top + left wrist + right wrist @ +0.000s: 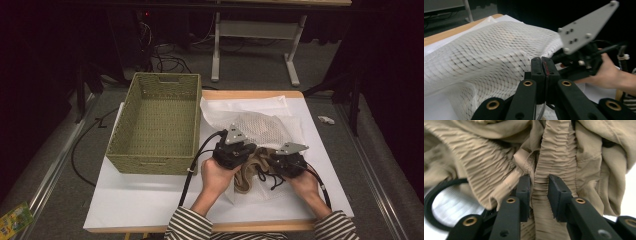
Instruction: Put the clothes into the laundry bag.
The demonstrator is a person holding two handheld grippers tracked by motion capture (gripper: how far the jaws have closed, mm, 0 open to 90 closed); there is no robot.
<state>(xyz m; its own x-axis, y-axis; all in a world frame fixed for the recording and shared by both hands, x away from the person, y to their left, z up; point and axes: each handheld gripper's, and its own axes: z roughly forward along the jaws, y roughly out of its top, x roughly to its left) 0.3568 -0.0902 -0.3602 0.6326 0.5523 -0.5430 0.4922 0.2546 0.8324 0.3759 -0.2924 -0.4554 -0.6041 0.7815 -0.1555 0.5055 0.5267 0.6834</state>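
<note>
1. Nearest the camera in the high view, two striped sleeves (192, 226) are seen at the near table edge, with a hand gripping each tool.
2. The left gripper (543, 65) is seen with its jaws pressed together; a fold of the white mesh bag (486, 50) appears to be pinched between them, though the contact itself is hidden behind the jaw tips.
3. The mesh bag (260, 125) is spread on the white table cover (150, 200), right of the woven basket (160, 122) and just beyond both tools. It is judged to be held by its edge so that its mouth is kept raised and open.
4. The right gripper (539, 185) is held at a narrow gap, its jaws set on either side of a gathered, elasticated band of the beige garment (554, 152). The band runs between the pads, so it is taken as gripped or about to be gripped.
5. The garment (250, 172) lies bunched between the two tools in the high view, at the near end of the mesh. A black drawstring (265, 177) trails from it.
6. The band is probably chosen because its ridged thickness gives a firmer hold than loose cloth.
7. The work in hand is judged to be feeding the garment into the bag, with the basket standing empty beside it.
</note>
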